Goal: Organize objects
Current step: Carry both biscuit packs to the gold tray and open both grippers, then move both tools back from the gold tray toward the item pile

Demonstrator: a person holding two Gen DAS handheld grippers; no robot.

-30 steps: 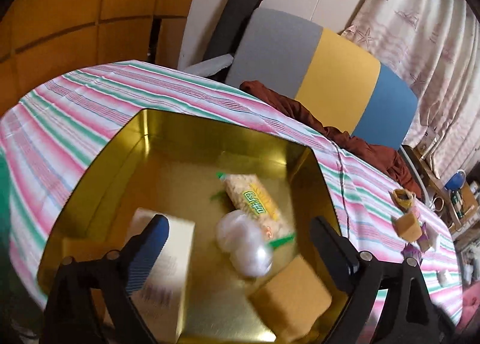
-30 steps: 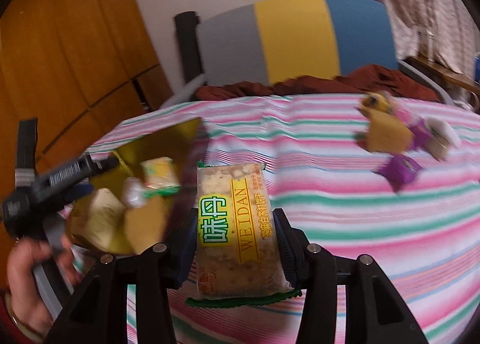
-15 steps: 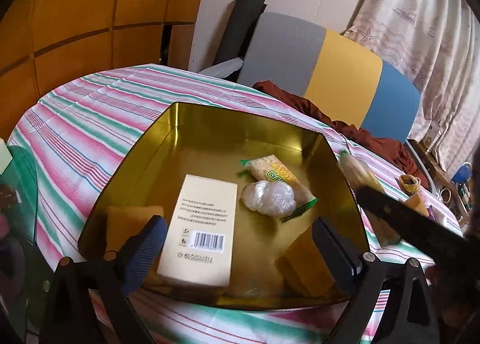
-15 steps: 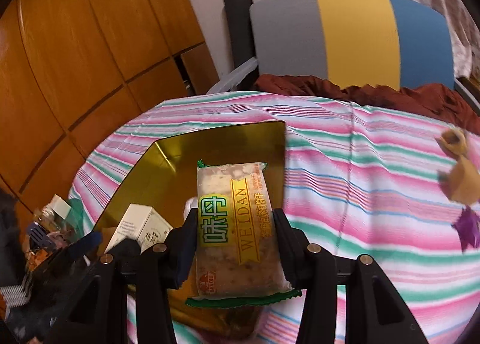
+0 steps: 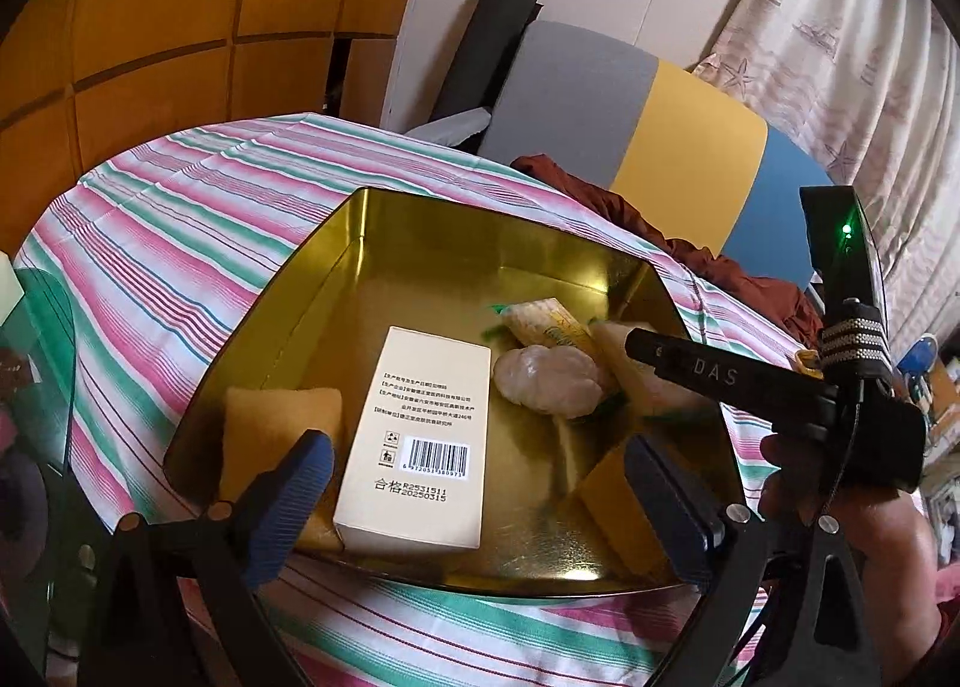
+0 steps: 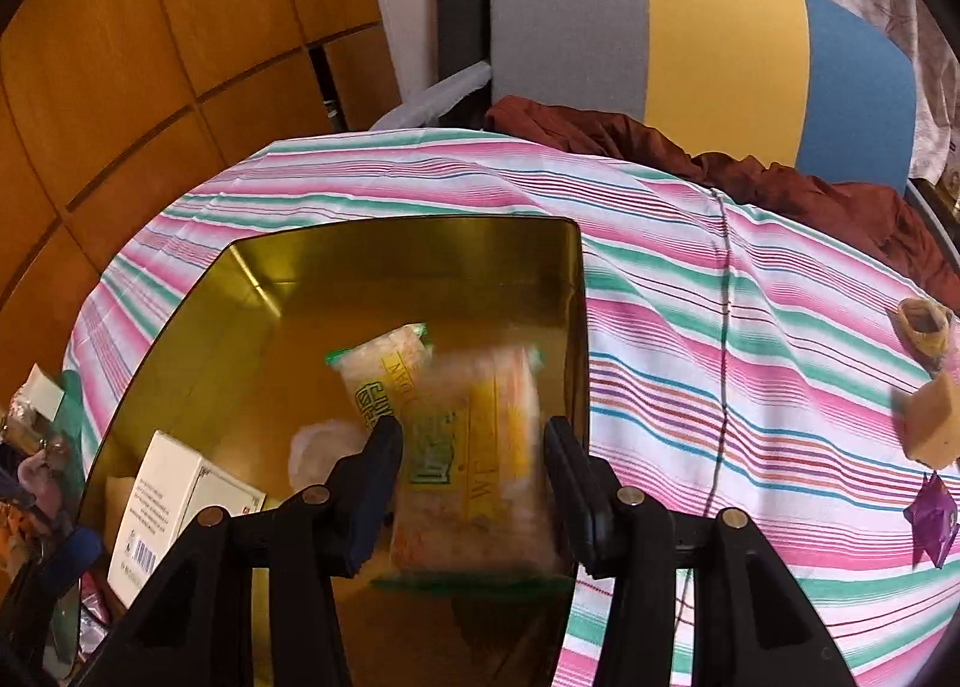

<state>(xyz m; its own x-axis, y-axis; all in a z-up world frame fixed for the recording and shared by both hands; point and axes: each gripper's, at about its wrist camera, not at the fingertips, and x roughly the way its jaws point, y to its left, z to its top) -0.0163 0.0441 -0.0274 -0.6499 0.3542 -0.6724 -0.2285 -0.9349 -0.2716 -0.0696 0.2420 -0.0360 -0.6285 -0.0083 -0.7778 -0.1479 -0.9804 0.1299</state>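
A gold tin [image 5: 456, 219] [image 6: 396, 243] stands on the striped tablecloth. In it lie a white carton [image 5: 420, 435] [image 6: 162, 513], a cracker packet [image 5: 546, 324] [image 6: 378, 375], a white wrapped lump [image 5: 549, 381], and yellow sponges [image 5: 276, 429]. My right gripper [image 6: 471, 447] is open over the tin's right side; a second cracker packet [image 6: 474, 465] is blurred between its fingers, dropping free. It shows in the left wrist view [image 5: 642, 381] under the right gripper's finger [image 5: 708, 372]. My left gripper [image 5: 474, 489] is open and empty at the tin's near edge.
A sponge block [image 6: 933, 417], a purple packet [image 6: 933, 513] and a small yellow cup-like item [image 6: 924, 324] lie on the cloth to the right. A grey, yellow and blue chair [image 6: 690, 27] with a brown cloth [image 6: 720, 153] stands behind the table. Clutter sits at the left edge [image 6: 36, 435].
My right gripper moved over the tin, opened and let go of the cracker packet, which now falls blurred into the tin. My left gripper drew back slightly, still open.
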